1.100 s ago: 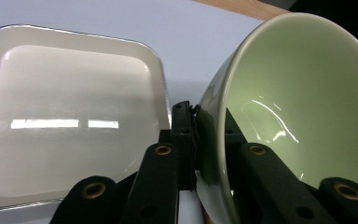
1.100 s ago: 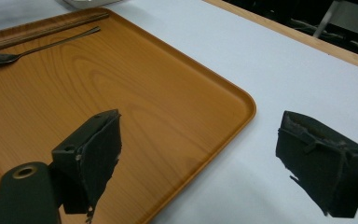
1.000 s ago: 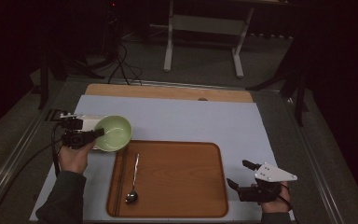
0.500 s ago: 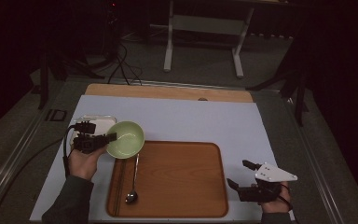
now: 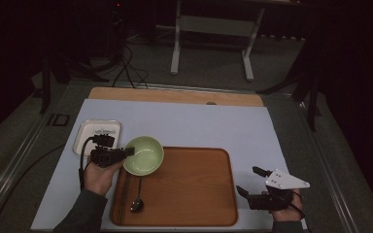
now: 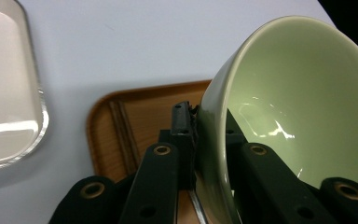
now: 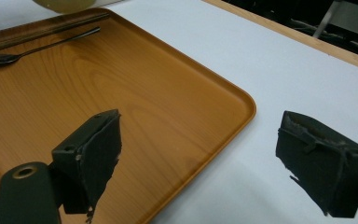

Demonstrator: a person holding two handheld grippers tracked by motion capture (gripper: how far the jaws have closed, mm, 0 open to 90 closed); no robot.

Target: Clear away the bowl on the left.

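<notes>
Most of the wooden tray (image 5: 189,189) lies bare and easy to reach. Only the spoon (image 5: 138,196) and the held green bowl (image 5: 144,155) crowd its left edge, with a white dish (image 5: 85,133) just beyond.

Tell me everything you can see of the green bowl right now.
The bowl is pale green, glossy like glazed ceramic, round and empty. The left gripper is shut on its rim, one jaw inside, one outside. It sits over the back left corner of the wooden tray, above the spoon; the left gripper view shows it tilted.
</notes>
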